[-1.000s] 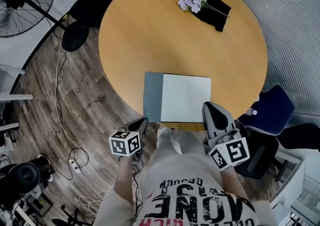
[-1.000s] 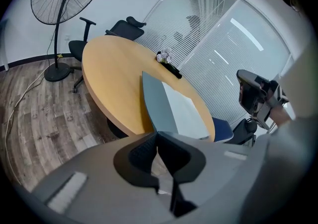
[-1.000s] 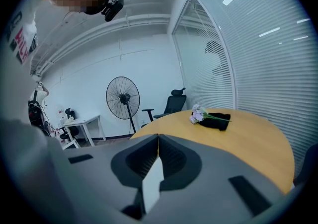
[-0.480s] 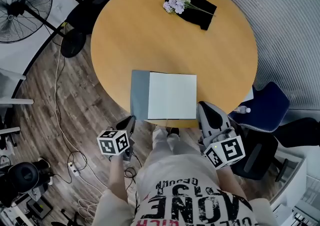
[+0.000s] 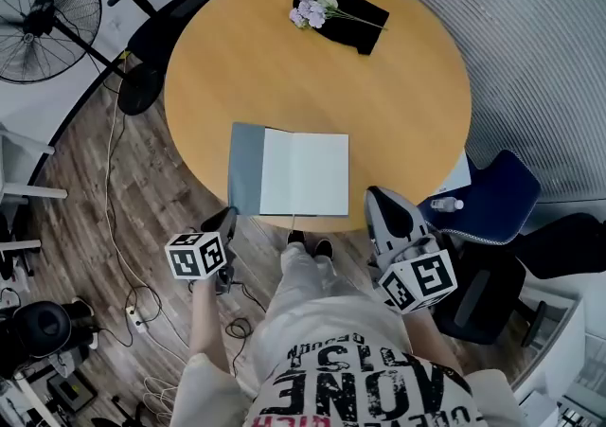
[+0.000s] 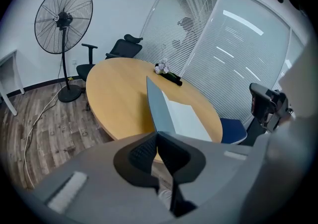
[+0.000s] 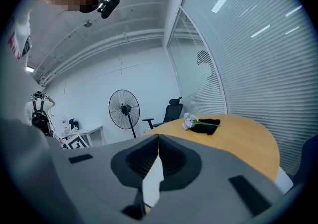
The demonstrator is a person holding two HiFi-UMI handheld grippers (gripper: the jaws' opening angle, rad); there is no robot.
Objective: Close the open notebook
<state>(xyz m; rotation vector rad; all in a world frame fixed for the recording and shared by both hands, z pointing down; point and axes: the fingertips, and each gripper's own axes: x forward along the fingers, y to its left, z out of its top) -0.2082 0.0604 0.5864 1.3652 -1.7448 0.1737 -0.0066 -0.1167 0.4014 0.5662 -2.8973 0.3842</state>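
Blank open notebook (image 5: 303,172) laid at lower edge of tabletop (image 5: 398,103), left gripper (image 5: 225,222) and right gripper (image 5: 379,200) held below, fingers (image 6: 144,153) closed, empty, lettering on shirt (image 5: 360,387) inverted, unreadable

Round table (image 5: 379,103), plank floor (image 5: 95,188), standing fan (image 5: 47,8)

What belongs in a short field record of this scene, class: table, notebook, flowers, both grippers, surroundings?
Table: round, wooden
Notebook: open, white page up, grey cover at its left, by the table's near edge
Flowers: pale purple, lying on a black cloth at the far side
Left gripper: jaws together, empty, off the table's edge
Right gripper: jaws together, empty, off the table's edge
Surroundings: standing fan, blue chair
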